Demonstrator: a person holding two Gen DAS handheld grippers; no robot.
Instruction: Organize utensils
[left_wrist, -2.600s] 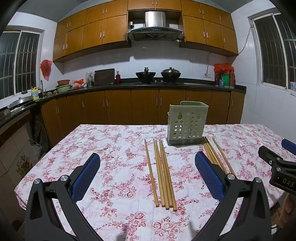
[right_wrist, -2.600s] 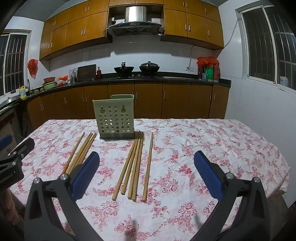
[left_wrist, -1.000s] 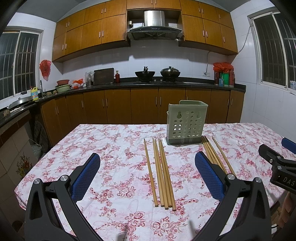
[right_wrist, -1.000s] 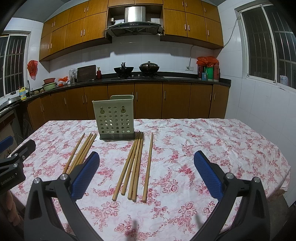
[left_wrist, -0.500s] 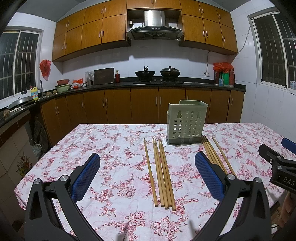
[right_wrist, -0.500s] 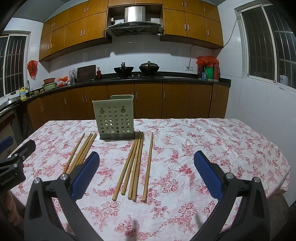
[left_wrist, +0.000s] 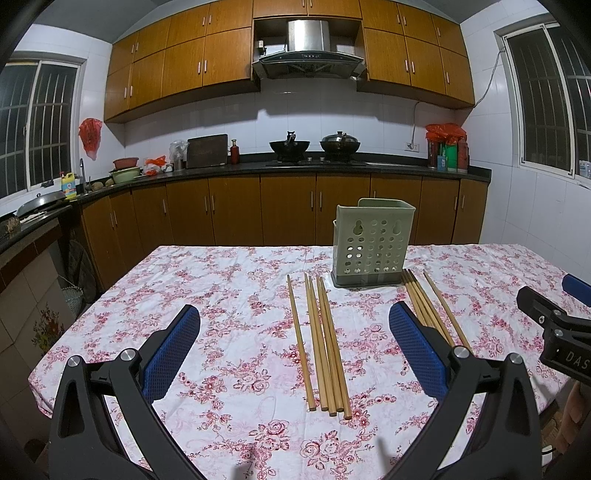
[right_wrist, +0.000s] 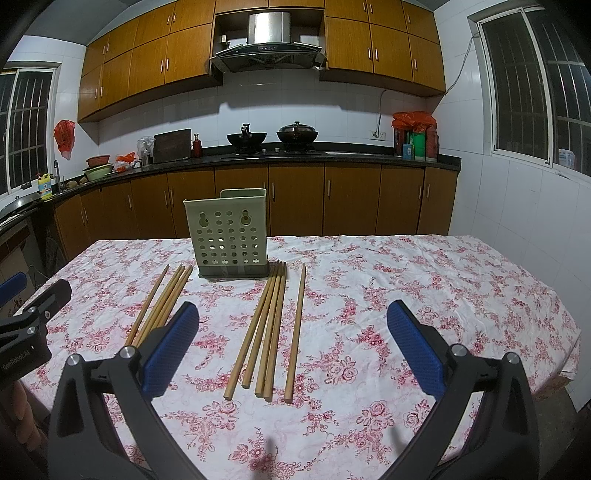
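- Left wrist view: the left gripper (left_wrist: 295, 350) hangs low in the frame above a table (left_wrist: 221, 280) draped in a pink floral cloth, its blue-padded fingers (left_wrist: 171, 352) spread wide with nothing between them.
- A pale green perforated utensil holder (left_wrist: 373, 243) stands upright right of centre, toward the far side of the table.
- Five wooden chopsticks (left_wrist: 321, 339) lie side by side in the middle of the frame, running from just left of the holder's base toward the camera.
- A second bundle of chopsticks (left_wrist: 434, 310) lies at the holder's right, partly hidden behind the right-hand blue pad.
- The right gripper (left_wrist: 554, 325) shows at the right edge of this view.
- Right wrist view: the right gripper (right_wrist: 293, 350) is likewise fully spread and holds nothing, hovering over the near table edge.
- Here the holder (right_wrist: 227, 234) sits centre-left, with one chopstick group (right_wrist: 271, 325) in mid-frame and the other (right_wrist: 162, 299) to its left.
- The left gripper (right_wrist: 29, 321) appears at the left edge.
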